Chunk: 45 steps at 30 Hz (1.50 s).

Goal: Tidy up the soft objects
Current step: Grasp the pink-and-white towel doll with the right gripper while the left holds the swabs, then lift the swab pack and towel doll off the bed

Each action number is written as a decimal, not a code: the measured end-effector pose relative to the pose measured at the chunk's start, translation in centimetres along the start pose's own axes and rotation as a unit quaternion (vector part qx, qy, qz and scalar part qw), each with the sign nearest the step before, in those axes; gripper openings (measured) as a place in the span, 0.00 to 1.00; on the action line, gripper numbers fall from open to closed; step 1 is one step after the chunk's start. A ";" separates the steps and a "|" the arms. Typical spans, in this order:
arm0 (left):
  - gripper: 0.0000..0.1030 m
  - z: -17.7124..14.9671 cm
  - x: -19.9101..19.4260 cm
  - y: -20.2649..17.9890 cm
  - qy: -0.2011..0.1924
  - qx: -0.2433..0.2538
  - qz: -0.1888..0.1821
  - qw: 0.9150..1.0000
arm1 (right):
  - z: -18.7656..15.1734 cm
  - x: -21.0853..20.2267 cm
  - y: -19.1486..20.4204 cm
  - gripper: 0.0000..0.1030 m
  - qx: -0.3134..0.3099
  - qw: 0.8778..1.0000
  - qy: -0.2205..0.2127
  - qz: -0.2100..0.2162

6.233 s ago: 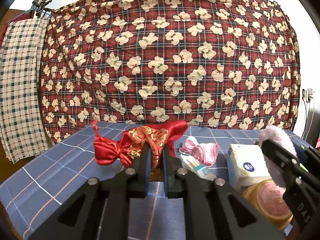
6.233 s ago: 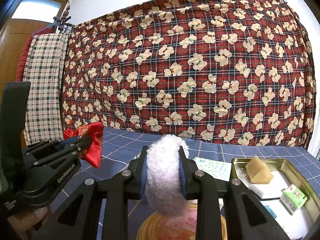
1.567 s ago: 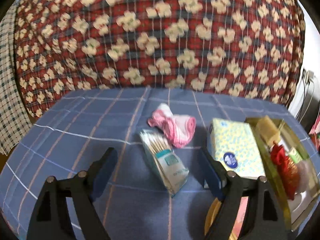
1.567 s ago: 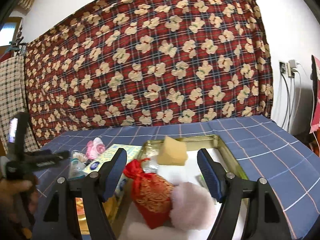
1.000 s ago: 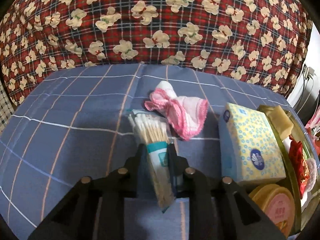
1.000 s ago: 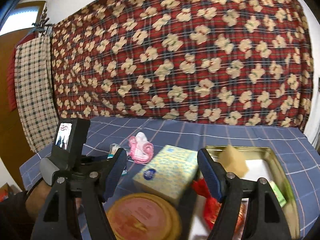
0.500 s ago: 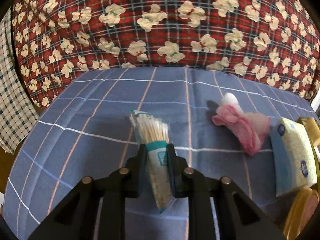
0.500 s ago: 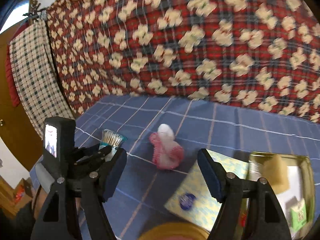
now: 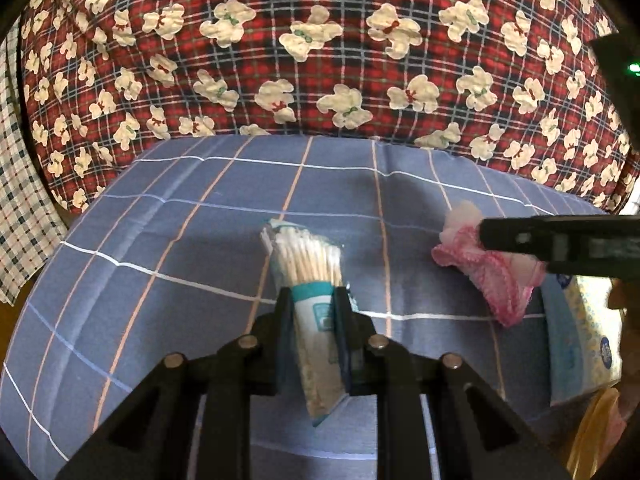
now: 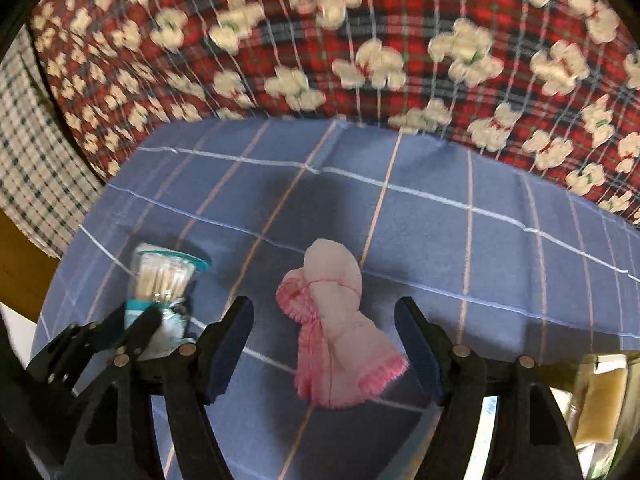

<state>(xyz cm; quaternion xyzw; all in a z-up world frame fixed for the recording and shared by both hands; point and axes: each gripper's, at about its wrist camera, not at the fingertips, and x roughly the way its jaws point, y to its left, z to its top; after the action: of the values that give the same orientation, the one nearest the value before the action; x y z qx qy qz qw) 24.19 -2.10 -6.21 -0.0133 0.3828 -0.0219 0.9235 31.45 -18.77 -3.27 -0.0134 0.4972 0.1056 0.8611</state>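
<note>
My left gripper (image 9: 311, 300) is shut on a clear pack of cotton swabs (image 9: 310, 280) with a teal label, over the blue checked tablecloth (image 9: 160, 240). The pack also shows in the right wrist view (image 10: 162, 280), held by the left gripper (image 10: 132, 320). A pink and white tied cloth (image 10: 336, 332) lies on the tablecloth. My right gripper (image 10: 324, 316) is open, its fingers on either side of the cloth, just above it. In the left wrist view the cloth (image 9: 492, 272) lies under one right finger (image 9: 560, 236).
A yellow and blue tissue pack (image 9: 584, 340) lies right of the cloth. A round tin lid (image 9: 600, 432) is at the lower right. A yellow sponge (image 10: 600, 404) sits at the right edge. A red bear-print blanket (image 9: 320, 40) hangs behind the table.
My right gripper has moved left and down from the tray area to straddle the pink cloth. My left gripper shut on the swab pack and shifted it left.
</note>
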 end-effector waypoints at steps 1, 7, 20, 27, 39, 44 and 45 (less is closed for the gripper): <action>0.18 0.0 0.0 0.0 -0.001 0.000 -0.001 1.000 | 0.2 0.7 0.1 0.73 -0.002 1.000 0.010 -0.001; 0.26 0.1 0.4 0.3 -0.005 0.000 0.003 1.000 | 0.2 3.9 -0.1 0.72 -0.002 0.998 0.054 -0.020; 0.19 0.3 0.8 -0.4 -0.009 0.008 -0.011 1.000 | -0.4 4.5 0.8 0.40 -0.038 0.998 0.050 -0.021; 0.18 0.1 0.5 0.0 -0.014 -0.005 -0.011 1.000 | -1.1 4.5 1.6 0.40 -0.048 0.997 0.052 -0.009; 0.17 -0.2 -0.7 0.1 -0.046 -0.009 0.017 0.999 | -1.4 4.0 2.4 0.40 -0.059 0.997 0.046 0.008; 0.17 -0.2 -0.9 0.3 -0.051 -0.014 0.017 0.998 | -1.0 3.3 2.9 0.40 -0.059 0.998 0.023 0.020; 0.17 -0.2 -0.9 0.4 -0.052 -0.016 0.017 0.998 | -1.1 3.1 3.1 0.40 -0.061 0.998 0.022 0.023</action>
<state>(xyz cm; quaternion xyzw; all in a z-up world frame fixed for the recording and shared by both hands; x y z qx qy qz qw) 23.38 -1.65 -5.73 -0.0225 0.3351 0.0002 0.9419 31.45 -15.35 -6.25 -0.0565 0.5087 0.1547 0.8450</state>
